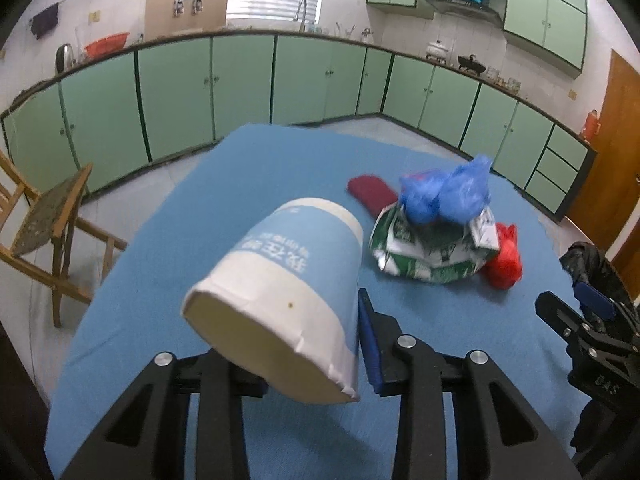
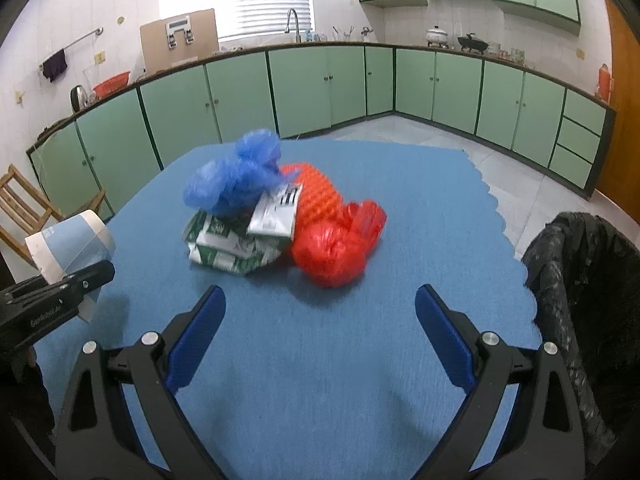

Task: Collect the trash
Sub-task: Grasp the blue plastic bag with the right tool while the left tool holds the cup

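Observation:
My left gripper (image 1: 308,344) is shut on a blue and white paper cup (image 1: 280,300) and holds it tilted above the blue table cloth (image 1: 200,220); the cup also shows in the right wrist view (image 2: 70,240). A trash pile lies mid-table: a blue plastic bag (image 2: 236,178) on a crushed green and white carton (image 2: 232,246), a red plastic bag (image 2: 338,246) and an orange ridged piece (image 2: 318,190). My right gripper (image 2: 320,320) is open and empty, short of the pile. It appears at the right edge of the left wrist view (image 1: 576,312).
A bin lined with a black bag (image 2: 580,272) stands at the table's right edge. A wooden chair (image 1: 48,216) stands left of the table. Green cabinets (image 2: 304,88) line the far walls. A wooden door (image 1: 612,148) is at the right.

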